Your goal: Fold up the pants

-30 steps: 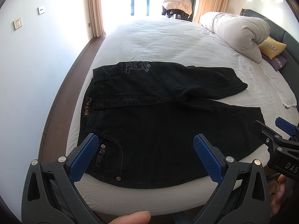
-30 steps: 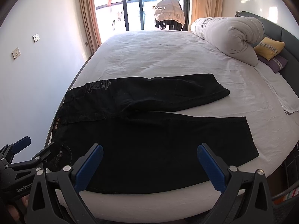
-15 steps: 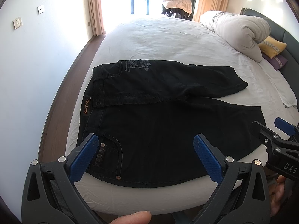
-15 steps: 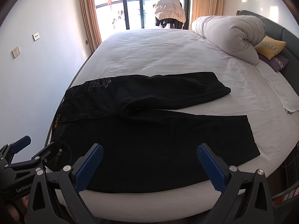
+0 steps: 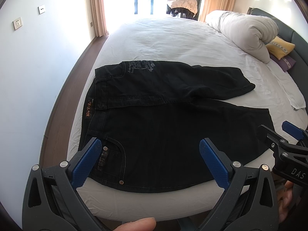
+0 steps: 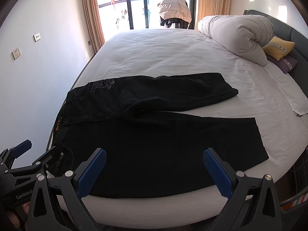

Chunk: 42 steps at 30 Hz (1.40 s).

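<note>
My left gripper (image 5: 148,161) is spread wide with nothing in it, hovering over the waist and pocket end of the black pants (image 5: 165,130); my right gripper (image 6: 154,171) is just as wide and empty over the near leg. The pants lie flat along the near edge of the white bed (image 6: 163,57), waistband left, legs running right and splayed apart. Rolled duvet (image 6: 236,32) and yellow pillow (image 6: 279,48) sit far right.
</note>
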{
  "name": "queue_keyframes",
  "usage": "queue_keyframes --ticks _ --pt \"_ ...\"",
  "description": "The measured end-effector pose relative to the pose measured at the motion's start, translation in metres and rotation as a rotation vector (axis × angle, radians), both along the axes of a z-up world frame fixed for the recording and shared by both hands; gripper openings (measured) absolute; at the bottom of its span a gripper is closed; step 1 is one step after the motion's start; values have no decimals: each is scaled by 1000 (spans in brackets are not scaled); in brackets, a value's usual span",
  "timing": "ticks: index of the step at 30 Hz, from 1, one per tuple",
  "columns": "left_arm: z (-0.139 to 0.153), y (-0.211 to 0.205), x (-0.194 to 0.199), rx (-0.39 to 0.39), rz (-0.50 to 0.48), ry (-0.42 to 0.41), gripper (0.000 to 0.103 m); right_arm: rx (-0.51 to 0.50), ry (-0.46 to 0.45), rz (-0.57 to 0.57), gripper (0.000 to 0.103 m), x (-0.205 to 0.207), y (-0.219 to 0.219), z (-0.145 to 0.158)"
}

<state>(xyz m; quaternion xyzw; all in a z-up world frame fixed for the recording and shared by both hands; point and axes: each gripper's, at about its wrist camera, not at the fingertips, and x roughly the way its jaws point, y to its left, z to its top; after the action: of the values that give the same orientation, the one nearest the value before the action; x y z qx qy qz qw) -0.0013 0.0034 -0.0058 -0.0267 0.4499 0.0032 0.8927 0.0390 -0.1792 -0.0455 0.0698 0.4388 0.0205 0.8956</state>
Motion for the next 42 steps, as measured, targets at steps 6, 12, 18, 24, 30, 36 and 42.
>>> queue_keyframes --ticks 6,12,18,24,30,36,42 --pt "-3 1 -1 1 0 2 103 0 1 -1 103 1 2 -1" --pt "-9 2 -3 3 -1 4 103 0 4 0 103 0 4 -5" --pt "-15 2 -2 9 -4 7 103 1 9 1 103 -1 4 -6" --pt "-23 6 5 11 -11 16 103 -4 23 7 103 4 3 -11" --pt "-38 25 40 -9 -55 -9 103 14 -35 40 103 15 1 -14" --pt "-43 45 112 -21 -214 -34 103 68 -148 151 103 51 -9 -8" --pt "-65 91 240 83 -248 27 103 44 -176 326 103 102 -10 -17"
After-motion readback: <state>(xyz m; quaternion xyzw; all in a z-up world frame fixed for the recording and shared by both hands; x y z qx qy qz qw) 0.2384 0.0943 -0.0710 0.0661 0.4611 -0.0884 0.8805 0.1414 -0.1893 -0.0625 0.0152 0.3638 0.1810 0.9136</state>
